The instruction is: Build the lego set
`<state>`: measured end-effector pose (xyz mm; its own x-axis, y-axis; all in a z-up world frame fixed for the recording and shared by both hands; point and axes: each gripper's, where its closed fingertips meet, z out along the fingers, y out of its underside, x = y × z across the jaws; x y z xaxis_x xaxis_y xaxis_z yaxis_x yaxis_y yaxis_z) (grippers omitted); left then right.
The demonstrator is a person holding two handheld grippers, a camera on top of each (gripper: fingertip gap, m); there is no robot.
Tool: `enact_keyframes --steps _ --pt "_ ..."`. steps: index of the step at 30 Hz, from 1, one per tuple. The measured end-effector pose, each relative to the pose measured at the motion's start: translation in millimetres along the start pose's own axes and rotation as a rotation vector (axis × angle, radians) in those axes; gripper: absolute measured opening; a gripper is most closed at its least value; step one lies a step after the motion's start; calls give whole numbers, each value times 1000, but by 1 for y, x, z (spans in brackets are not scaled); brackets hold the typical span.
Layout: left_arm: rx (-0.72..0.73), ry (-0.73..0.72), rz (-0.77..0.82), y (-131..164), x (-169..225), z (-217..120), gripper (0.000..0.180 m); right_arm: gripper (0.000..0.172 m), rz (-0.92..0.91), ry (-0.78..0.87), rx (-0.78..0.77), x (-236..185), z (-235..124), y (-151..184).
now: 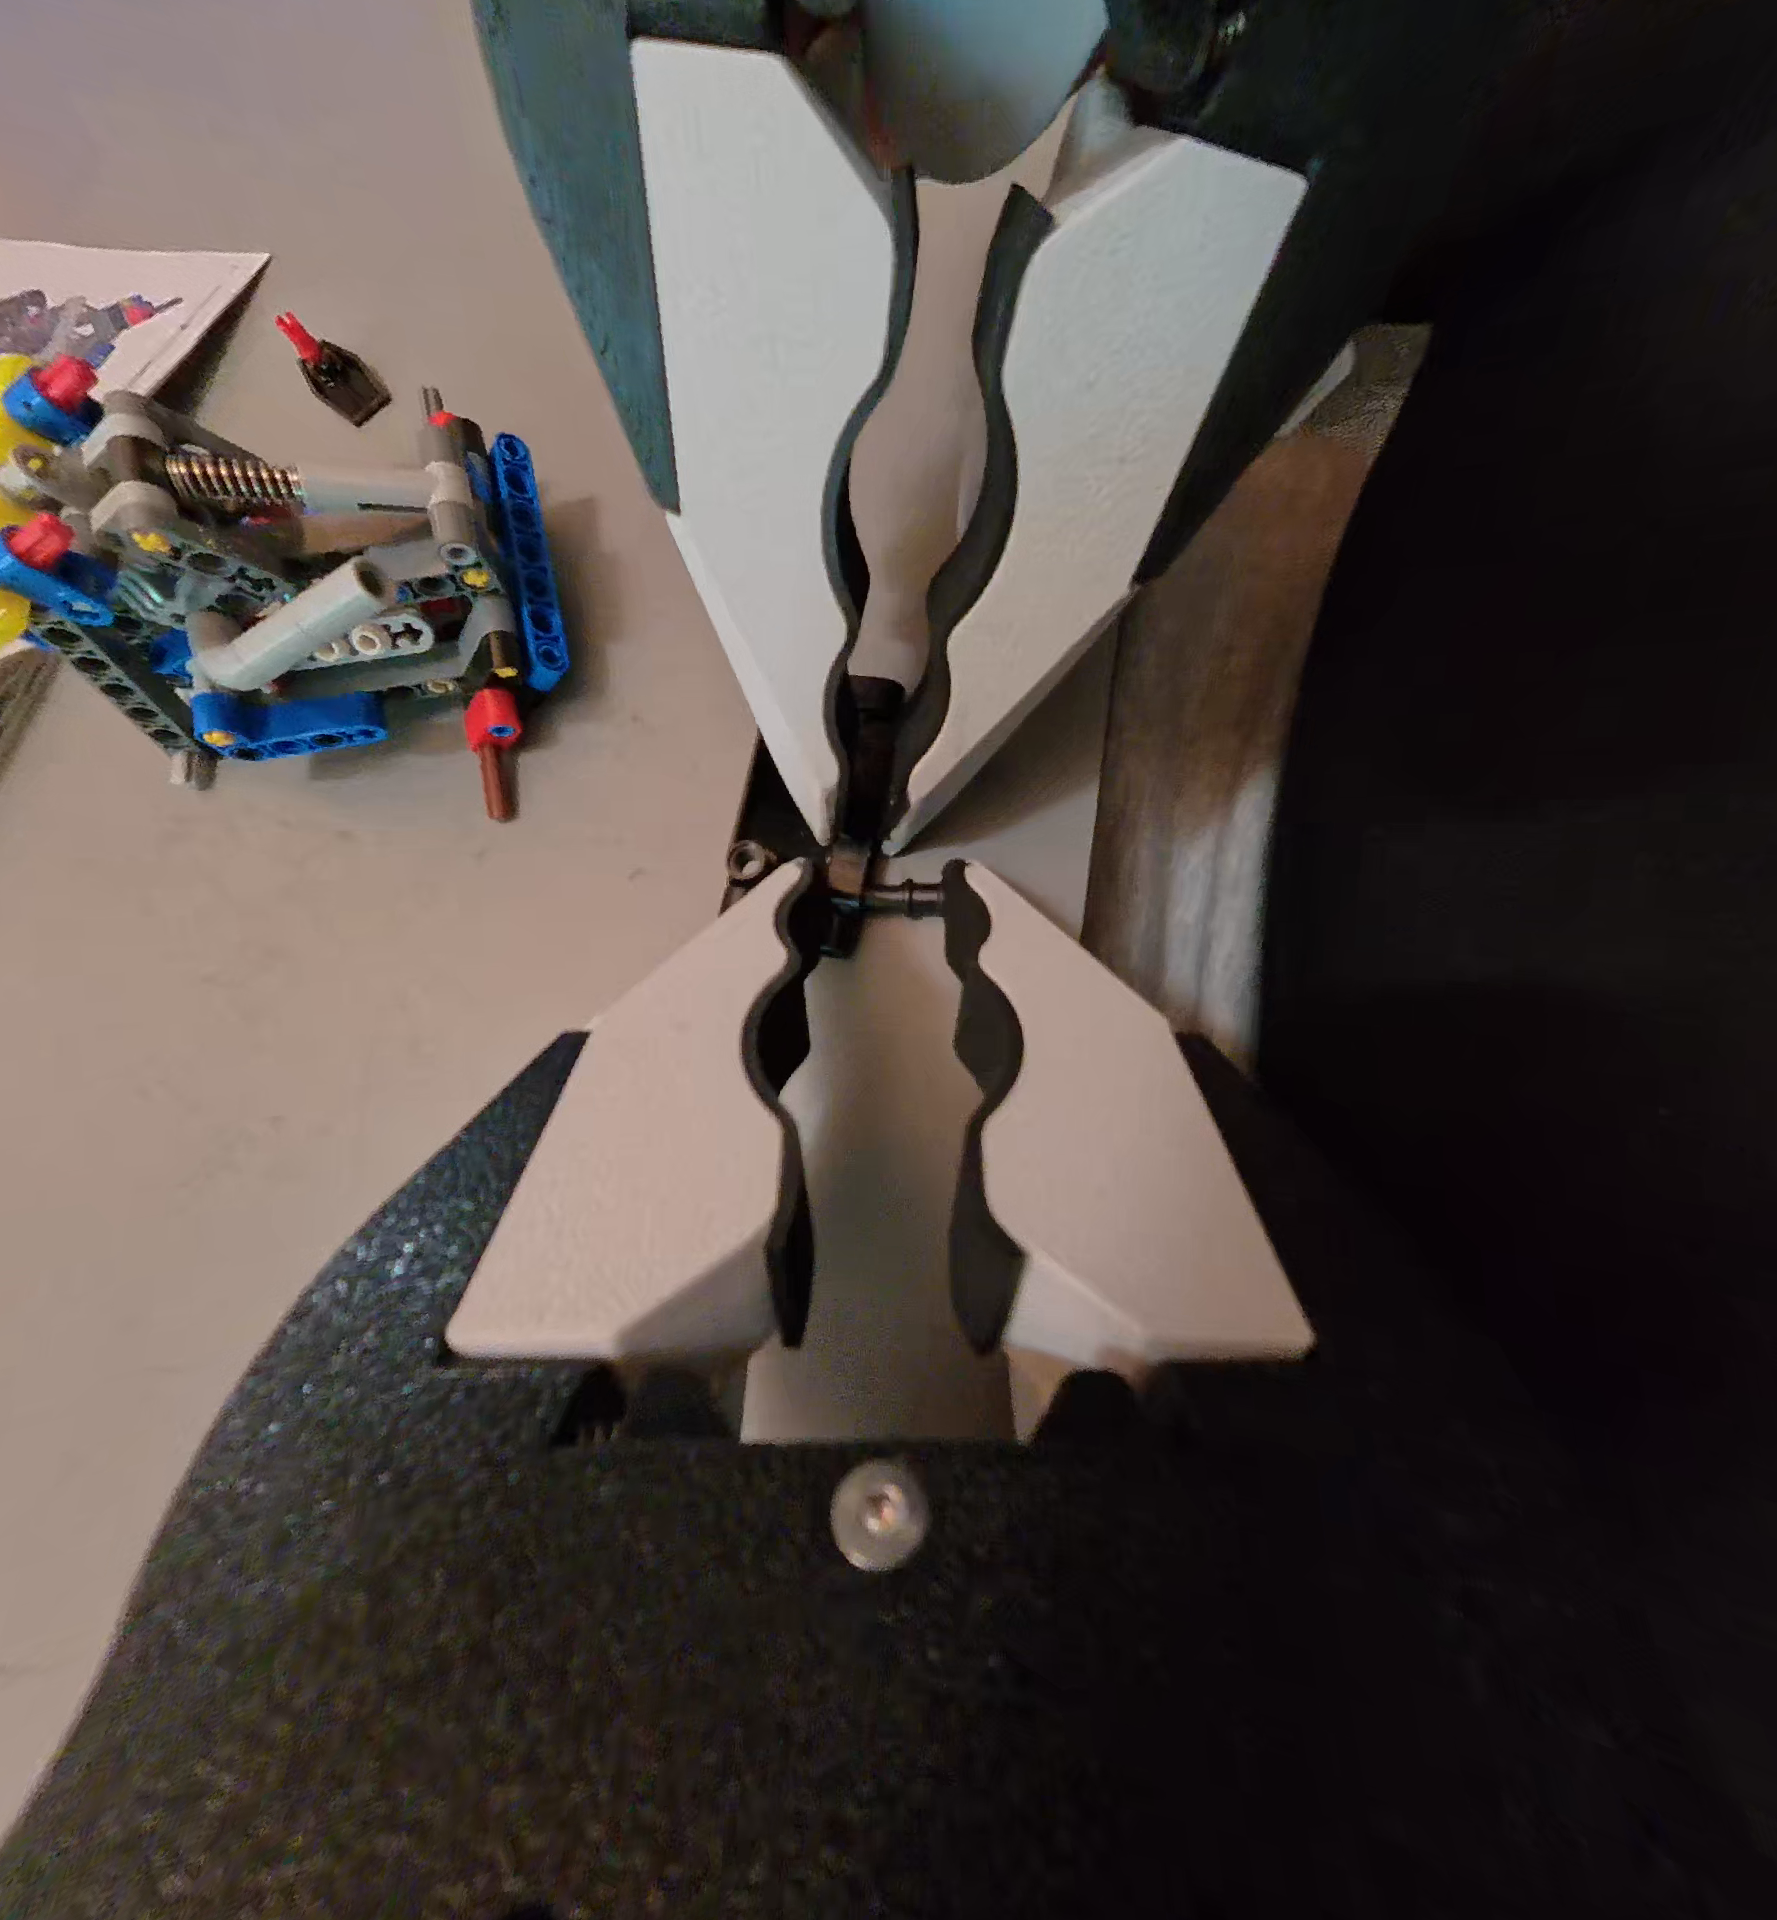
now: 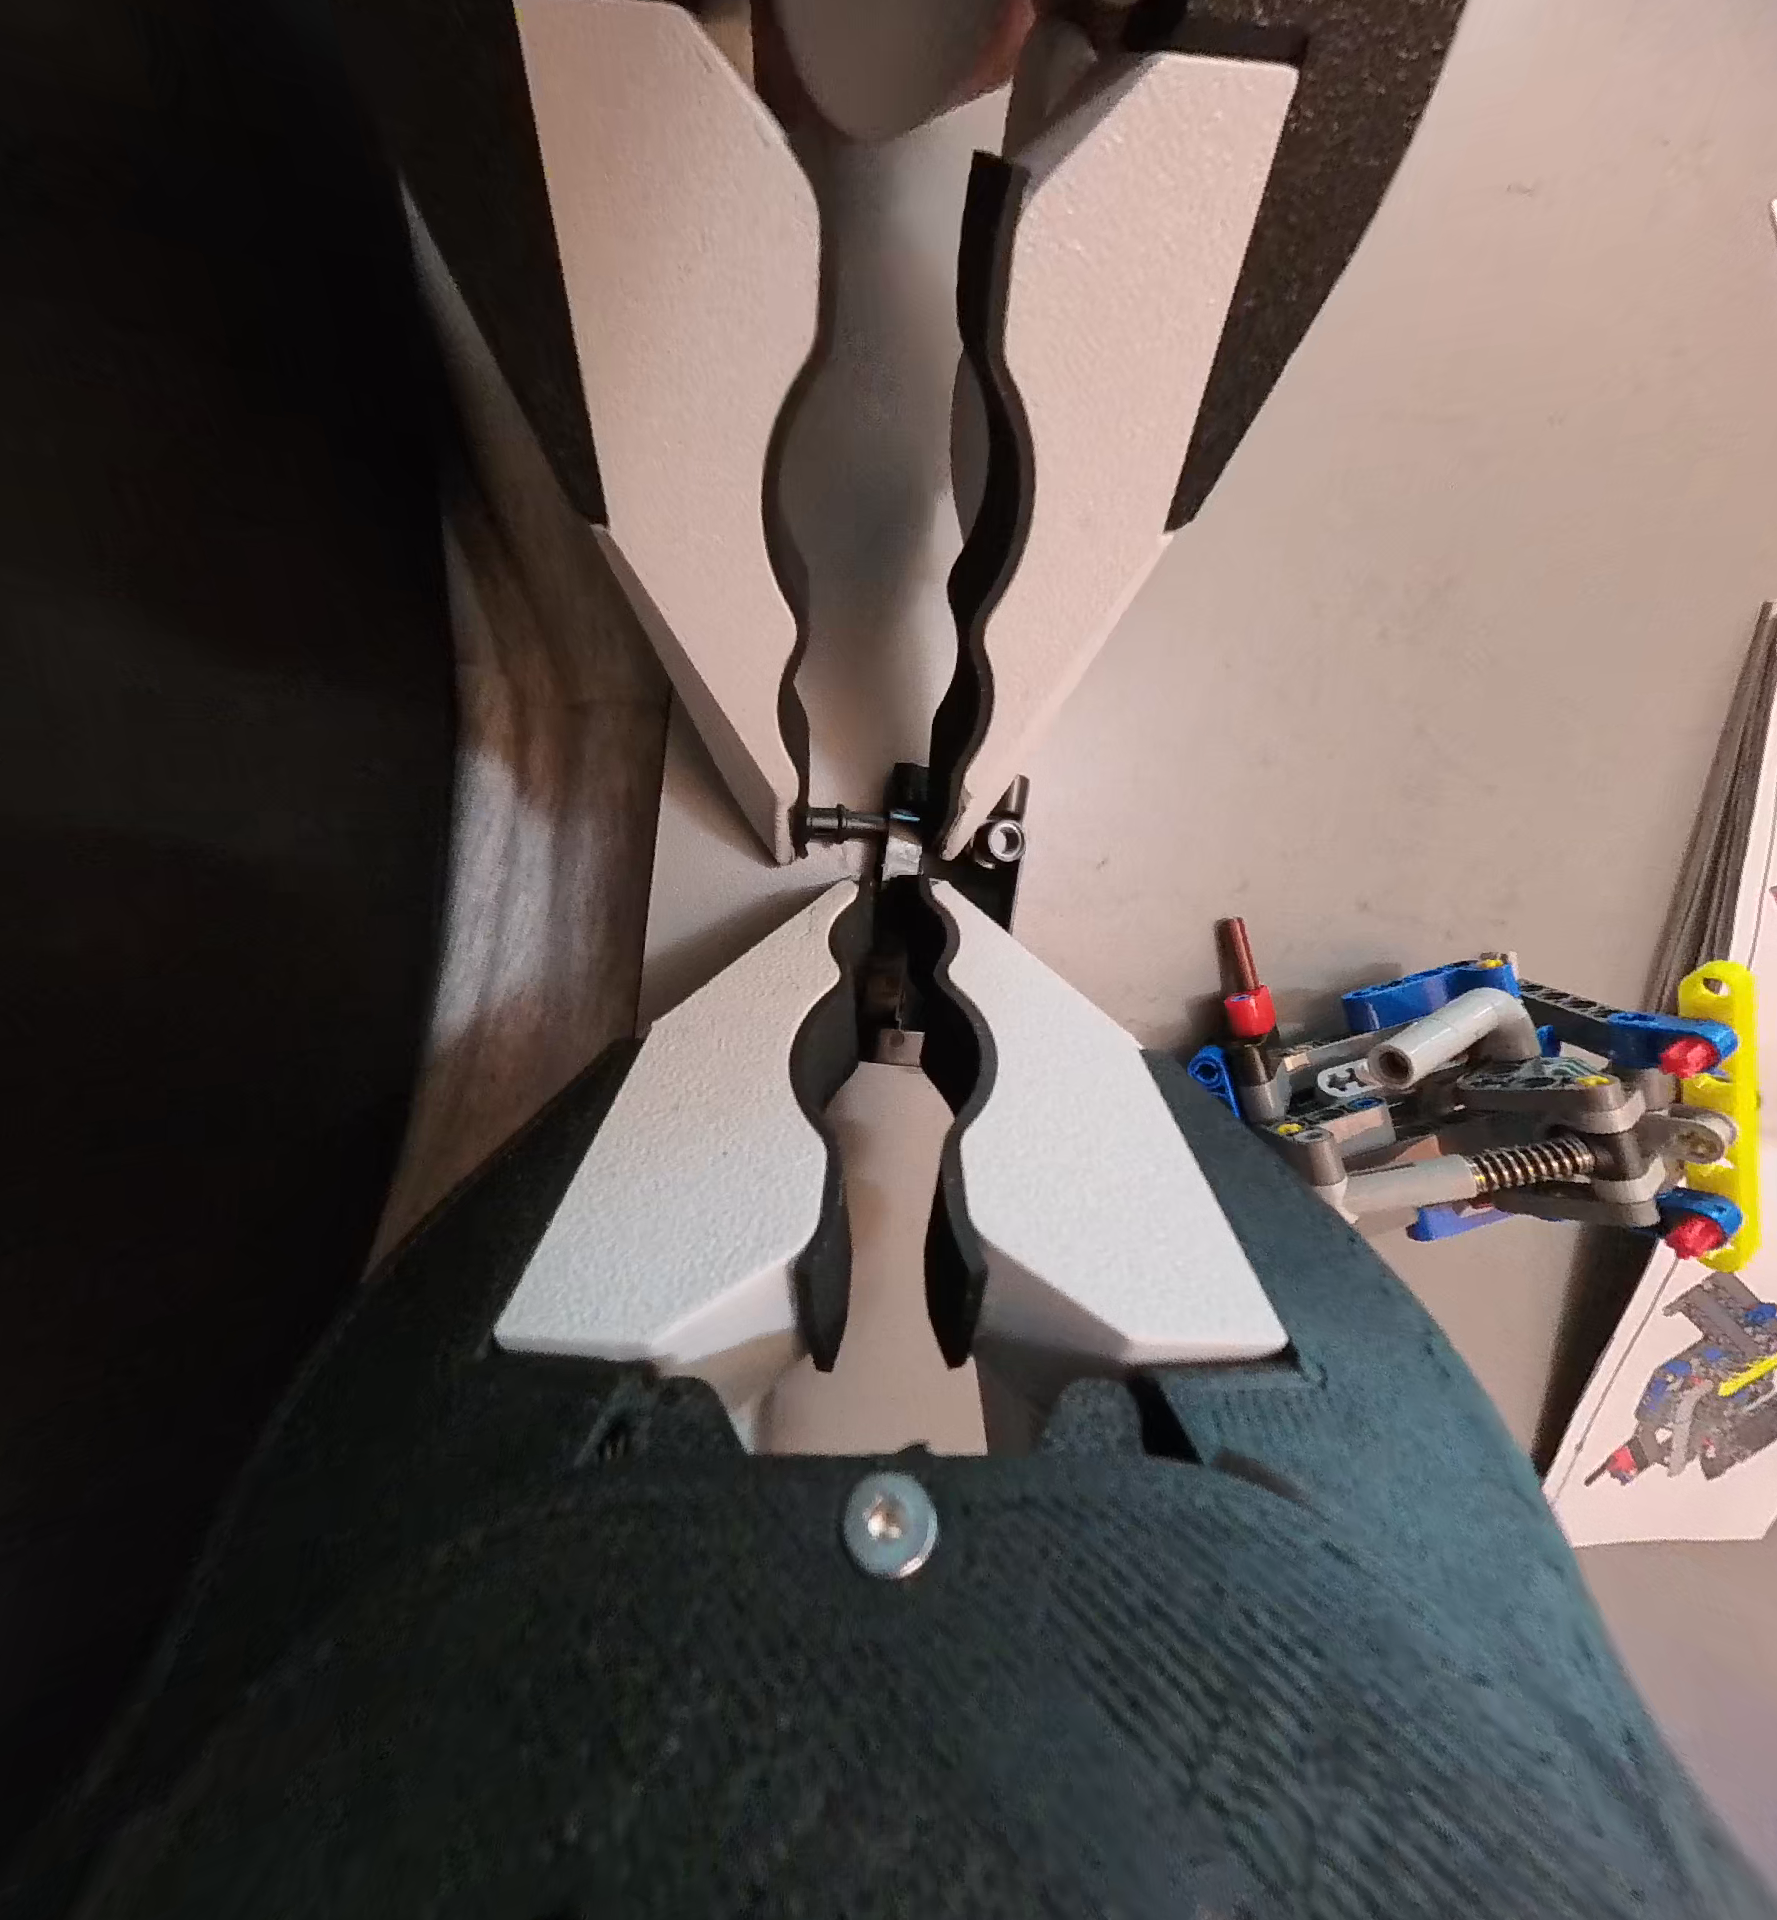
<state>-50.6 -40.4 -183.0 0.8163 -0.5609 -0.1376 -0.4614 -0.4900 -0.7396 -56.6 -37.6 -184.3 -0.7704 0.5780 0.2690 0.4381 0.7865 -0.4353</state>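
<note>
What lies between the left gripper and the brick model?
A red bush on a brown axle at the brick model's edge, and a small grey pin close by the left gripper; otherwise bare table. The left wrist view shows it.

Pale grey tabletop (image 1: 240, 1039), perhaps wooden edge (image 1: 1185, 831), darkness beyond.
</note>
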Motion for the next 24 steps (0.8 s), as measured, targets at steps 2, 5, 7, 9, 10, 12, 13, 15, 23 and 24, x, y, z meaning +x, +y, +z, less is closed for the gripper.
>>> enact_keyframes --steps 2,5,7,9,10,12,13,15,23,24 --pt "1 -17 22 0 0 0 21 4 17 -8 18 0 0 0" --pt "3 -12 19 0 0 0 21 4 30 -5 32 0 0 0" --pt "3 -16 25 0 0 0 21 4 21 8 11 0 0 0" --pt "4 -24 33 0 0 0 21 5 10 17 -2 0 0 0" --pt "4 -26 36 0 0 0 21 5 13 16 5 0 0 0" --pt "4 -33 31 -1 0 0 21 5 14 25 10 0 0 0" --pt "4 -45 29 -1 -1 0 21 5 8 35 2 0 0 0" --pt "9 -125 80 -2 -5 -2 26 4 -2 45 -3 0 0 1" --pt "10 -162 104 -2 -5 -5 28 5 34 28 40 -1 0 1" --pt "14 -169 108 -2 -6 -5 28 5 43 26 47 -2 0 1"
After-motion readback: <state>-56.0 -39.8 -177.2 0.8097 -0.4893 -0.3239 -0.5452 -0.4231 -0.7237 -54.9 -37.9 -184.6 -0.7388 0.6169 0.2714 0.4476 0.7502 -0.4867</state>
